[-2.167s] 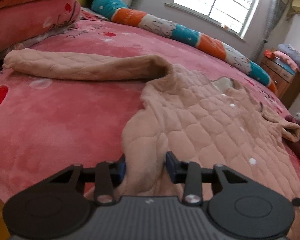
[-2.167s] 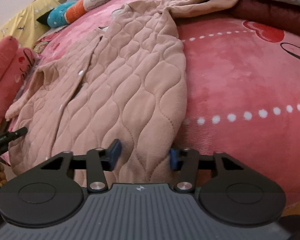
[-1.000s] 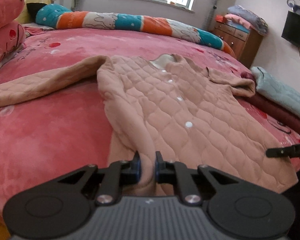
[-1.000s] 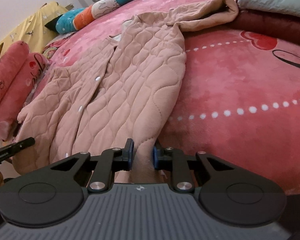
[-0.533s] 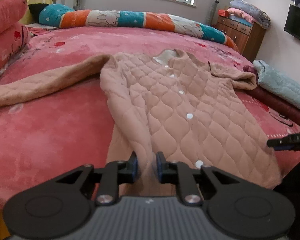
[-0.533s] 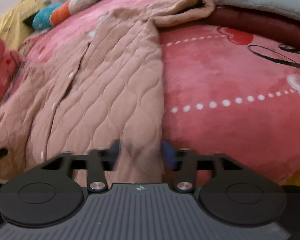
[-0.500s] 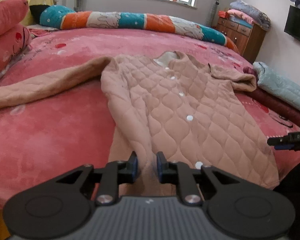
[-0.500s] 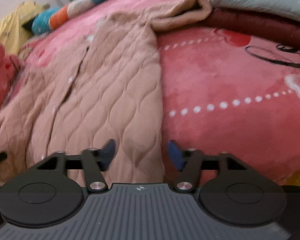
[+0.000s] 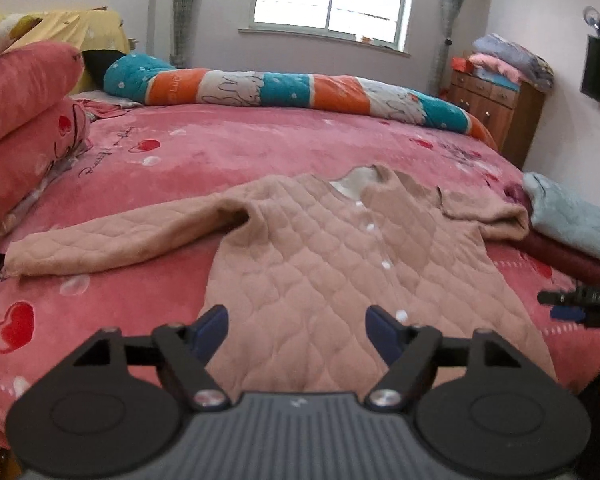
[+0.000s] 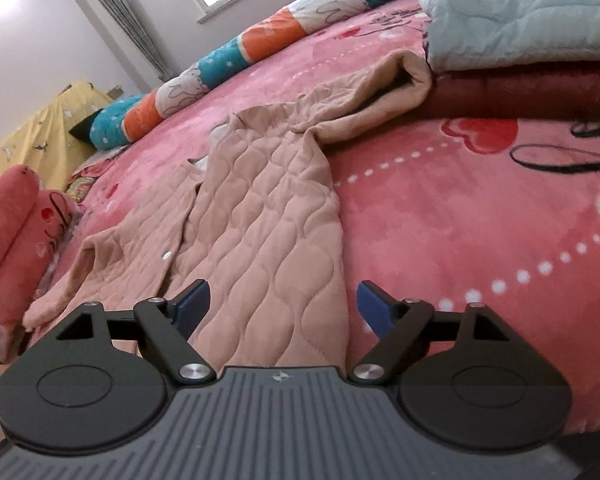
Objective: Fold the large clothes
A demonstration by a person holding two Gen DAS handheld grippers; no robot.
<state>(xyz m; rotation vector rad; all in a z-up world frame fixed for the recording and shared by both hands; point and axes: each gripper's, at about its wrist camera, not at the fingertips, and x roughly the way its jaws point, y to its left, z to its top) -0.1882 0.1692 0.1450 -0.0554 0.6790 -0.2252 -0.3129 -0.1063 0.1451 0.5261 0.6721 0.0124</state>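
A beige quilted button-up jacket (image 9: 332, 264) lies flat, front up, on the pink bed (image 9: 236, 148), hem toward me and one sleeve (image 9: 112, 240) stretched out to the left. My left gripper (image 9: 298, 330) hangs over the hem's left part, its jaws opening, pads clear of the cloth. In the right wrist view the same jacket (image 10: 268, 240) runs away from me, its other sleeve (image 10: 380, 92) reaching the folded bedding. My right gripper (image 10: 282, 304) is over the hem's right corner, jaws opening wide, nothing pressed between them. Its tip (image 9: 580, 304) shows at the left view's right edge.
A long teal, orange and white bolster (image 9: 292, 92) lies along the bed's far side. Pink pillows (image 9: 16, 120) are stacked at the left. A folded light-blue quilt (image 10: 532, 16) on a maroon blanket (image 10: 540, 88) sits at the bed's right edge. A wooden dresser (image 9: 500, 108) stands beyond.
Both grippers, shut on the jacket's hem a second ago, have let go and spread their jaws. The left one has risen, so more of the bed and room shows. The jacket lies flat.
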